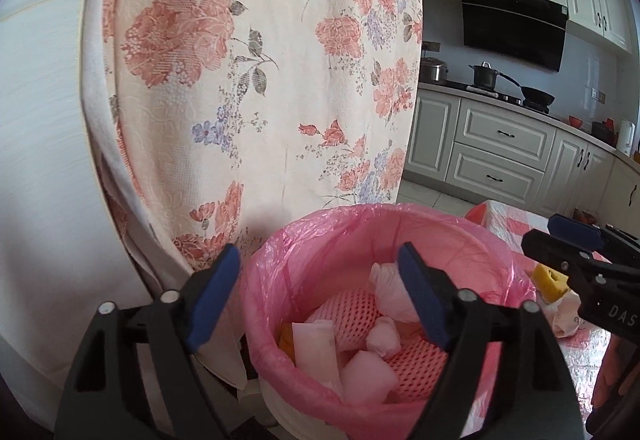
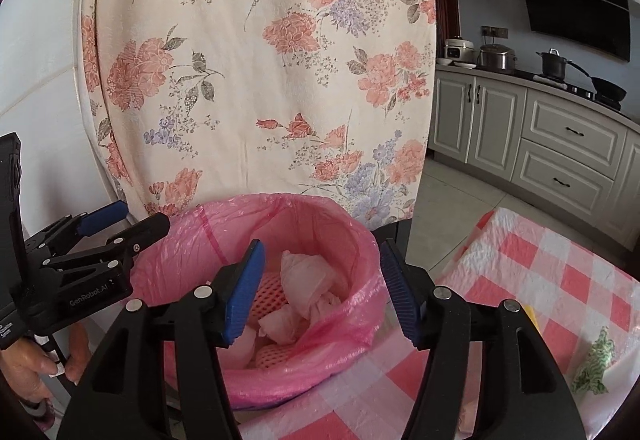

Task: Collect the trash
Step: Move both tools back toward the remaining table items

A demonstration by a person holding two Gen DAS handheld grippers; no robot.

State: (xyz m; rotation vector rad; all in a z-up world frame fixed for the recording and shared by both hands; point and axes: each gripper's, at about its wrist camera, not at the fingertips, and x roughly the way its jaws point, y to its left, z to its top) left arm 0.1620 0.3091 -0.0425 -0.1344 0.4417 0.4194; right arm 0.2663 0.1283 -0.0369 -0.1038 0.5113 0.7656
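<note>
- Left gripper (image 1: 318, 260): blue pads spread wide, nothing between them, nothing touched; poised above the bin's near-left rim.
- Right gripper (image 2: 322, 254): pads apart about half as wide, nothing pinched, no contact with the liner; poised over the bin's right side.
- Bin (image 2: 352, 328): lined with a pink bag (image 1: 280, 260), standing at the edge of the pink checked tablecloth (image 2: 560, 280), in front of a hanging floral cloth (image 1: 260, 80).
- Inside the bin: crumpled white tissues (image 2: 304, 280), pink foam netting (image 1: 352, 310), flat white wrappers (image 1: 316, 348).
- Left on the tablecloth: a green-and-white scrap (image 2: 596, 360) to the right, a yellow piece (image 1: 550, 280) beside the bin.
</note>
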